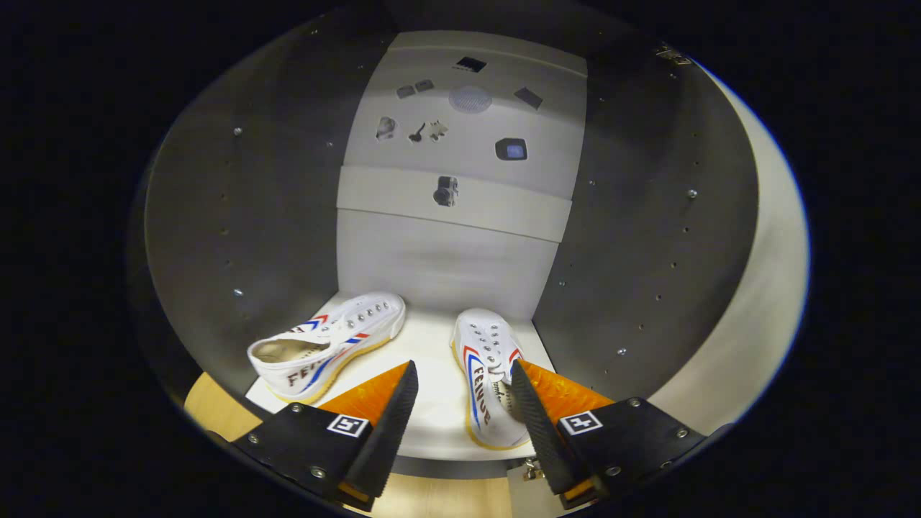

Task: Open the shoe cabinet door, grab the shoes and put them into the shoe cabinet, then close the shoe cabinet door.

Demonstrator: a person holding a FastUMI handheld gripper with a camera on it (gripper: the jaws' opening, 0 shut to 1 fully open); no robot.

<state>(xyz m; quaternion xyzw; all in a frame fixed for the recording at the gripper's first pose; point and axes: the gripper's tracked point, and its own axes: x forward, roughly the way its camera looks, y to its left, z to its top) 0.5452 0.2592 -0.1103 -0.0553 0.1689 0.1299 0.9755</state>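
Inside the open shoe cabinet point(647, 252), 2 light, soft canvas shoes point(327, 345) rest; the gripper point(460, 417), released, probably best pinches a heel collar.

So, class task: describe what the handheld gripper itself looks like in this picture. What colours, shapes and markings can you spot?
The gripper has two long wedge-shaped fingers that taper to a tip. Their inner faces are black ribbed pads, and their outer sides are orange. Each finger is mounted on a black block fastened with silver screws, and each block carries a small square black-and-white marker tag. No cables show.
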